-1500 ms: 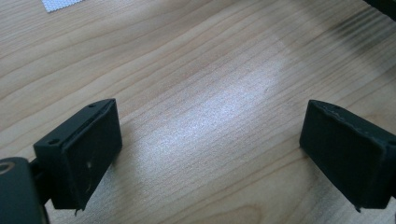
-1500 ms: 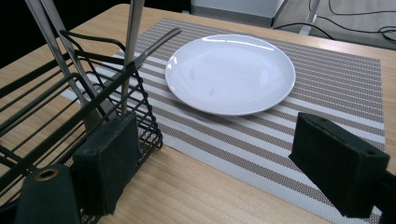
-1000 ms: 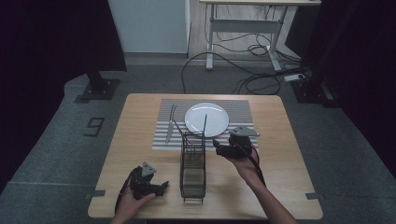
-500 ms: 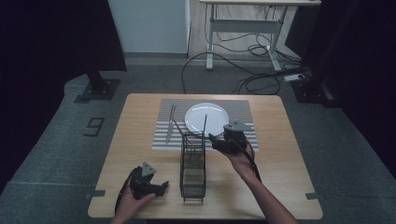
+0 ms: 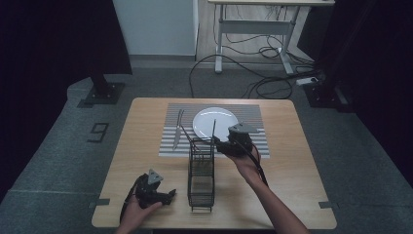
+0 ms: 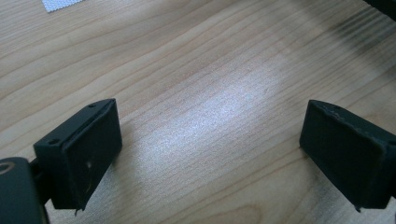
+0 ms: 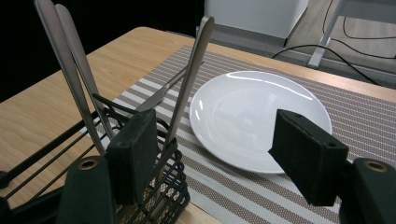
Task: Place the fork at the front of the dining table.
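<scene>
While poised beside utensil handle in wire caddy, right gripper wide open, empty; probably next: close on handle at eleven o'clock. Left gripper open, empty.

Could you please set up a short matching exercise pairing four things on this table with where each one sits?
Things:
1. plate
2. knife
3. wire basket
4. left gripper

Places:
A. lying flat on the striped mat, left of the plate
B. low over bare wood near the table's front edge, jaws apart
C. on the middle of the striped mat
D. standing on the wood in front of the mat, holding upright cutlery

Pairs: 1-C, 2-A, 3-D, 4-B
</scene>
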Demonstrator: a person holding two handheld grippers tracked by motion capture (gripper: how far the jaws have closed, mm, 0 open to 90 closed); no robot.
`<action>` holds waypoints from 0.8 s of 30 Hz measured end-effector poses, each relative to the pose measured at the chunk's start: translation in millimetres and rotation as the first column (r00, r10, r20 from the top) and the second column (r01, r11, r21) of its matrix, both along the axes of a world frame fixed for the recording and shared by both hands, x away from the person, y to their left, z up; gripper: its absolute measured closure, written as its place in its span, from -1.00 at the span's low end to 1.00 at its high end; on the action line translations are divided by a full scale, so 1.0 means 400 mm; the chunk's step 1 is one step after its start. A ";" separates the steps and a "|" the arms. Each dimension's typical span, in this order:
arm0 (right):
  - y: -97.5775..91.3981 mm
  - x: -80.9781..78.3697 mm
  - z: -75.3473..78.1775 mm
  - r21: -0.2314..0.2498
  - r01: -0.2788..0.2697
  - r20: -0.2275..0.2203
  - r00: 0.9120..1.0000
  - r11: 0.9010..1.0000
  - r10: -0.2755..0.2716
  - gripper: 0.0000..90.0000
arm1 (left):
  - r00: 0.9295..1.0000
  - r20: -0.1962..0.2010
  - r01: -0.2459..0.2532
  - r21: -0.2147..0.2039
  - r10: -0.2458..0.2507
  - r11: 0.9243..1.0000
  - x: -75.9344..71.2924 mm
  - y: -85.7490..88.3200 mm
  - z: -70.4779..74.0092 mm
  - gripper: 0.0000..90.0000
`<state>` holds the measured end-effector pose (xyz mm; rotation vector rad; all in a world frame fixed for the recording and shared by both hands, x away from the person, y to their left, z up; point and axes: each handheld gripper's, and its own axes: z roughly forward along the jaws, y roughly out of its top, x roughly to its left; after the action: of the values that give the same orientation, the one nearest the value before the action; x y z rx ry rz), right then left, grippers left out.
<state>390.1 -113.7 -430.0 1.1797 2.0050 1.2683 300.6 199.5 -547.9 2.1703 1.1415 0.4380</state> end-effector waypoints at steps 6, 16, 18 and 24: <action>0.010 0.005 -0.001 -0.005 0.000 0.003 1.000 1.000 0.000 -0.31 | 1.000 0.000 -0.001 0.000 0.001 1.000 0.000 0.000 0.000 -0.88; 0.027 0.023 0.008 0.012 0.008 0.007 1.000 1.000 -0.008 -0.25 | 1.000 0.000 0.000 0.000 0.000 1.000 0.000 0.000 0.000 -0.88; 0.028 0.024 0.009 0.013 0.009 0.009 1.000 1.000 -0.009 -0.25 | 1.000 0.000 0.000 0.000 0.000 1.000 0.000 0.000 0.000 -0.88; 0.042 0.037 0.009 0.017 0.017 0.009 1.000 1.000 -0.017 -0.24 | 1.000 0.000 0.000 0.000 0.000 1.000 0.000 0.000 0.000 -0.88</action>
<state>404.9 -96.9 -426.6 1.1943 1.9778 1.2824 300.6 199.4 -547.9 2.1705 1.1419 0.4386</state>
